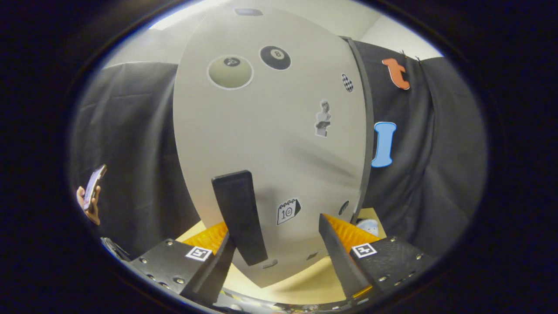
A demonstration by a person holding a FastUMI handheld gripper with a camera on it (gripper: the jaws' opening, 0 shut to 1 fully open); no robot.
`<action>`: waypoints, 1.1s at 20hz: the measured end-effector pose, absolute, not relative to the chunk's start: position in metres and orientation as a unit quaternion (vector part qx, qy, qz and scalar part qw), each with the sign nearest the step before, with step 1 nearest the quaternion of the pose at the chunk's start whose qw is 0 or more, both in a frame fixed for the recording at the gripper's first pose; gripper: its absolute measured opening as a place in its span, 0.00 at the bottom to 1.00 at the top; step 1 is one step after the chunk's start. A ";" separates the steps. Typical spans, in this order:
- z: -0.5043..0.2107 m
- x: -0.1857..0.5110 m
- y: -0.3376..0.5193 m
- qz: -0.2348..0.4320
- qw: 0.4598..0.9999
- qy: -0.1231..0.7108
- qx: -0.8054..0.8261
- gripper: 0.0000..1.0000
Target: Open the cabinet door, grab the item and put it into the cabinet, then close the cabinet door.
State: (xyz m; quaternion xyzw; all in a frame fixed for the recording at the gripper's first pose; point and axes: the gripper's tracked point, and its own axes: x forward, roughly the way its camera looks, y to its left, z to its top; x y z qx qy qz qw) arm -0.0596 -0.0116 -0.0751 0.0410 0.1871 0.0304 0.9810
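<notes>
The grey cabinet door (270,144), dotted with stickers, stands close in front of me and looks closed flat. Its long black handle (239,216) runs upright low on the door, just inside my left finger (220,261) and apart from the right finger (338,253). My gripper (277,237) is open with the fingers spread wide, the handle's lower end between them near the left one; whether the left finger touches it I cannot tell. A small pale object (369,226) peeks out on the table beyond the right finger, beside the cabinet's right edge.
The cabinet stands on a light wooden table (301,285). A dark strip (368,131) runs down the cabinet's right side. Black cloth walls surround it. To the left, a person's hand (89,205) holds up a phone (94,185).
</notes>
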 end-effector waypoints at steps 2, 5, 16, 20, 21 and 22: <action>-0.076 -0.059 -0.009 0.026 0.980 0.194 0.045 1.00; -0.079 -0.062 -0.003 0.036 0.978 0.202 0.046 1.00; -0.084 -0.031 0.022 0.083 0.980 0.175 0.037 1.00; -0.085 -0.016 0.032 0.088 0.981 0.166 0.037 1.00; -0.084 -0.011 0.035 0.086 0.983 0.161 0.034 1.00; -0.083 -0.009 0.038 0.085 0.984 0.157 0.028 1.00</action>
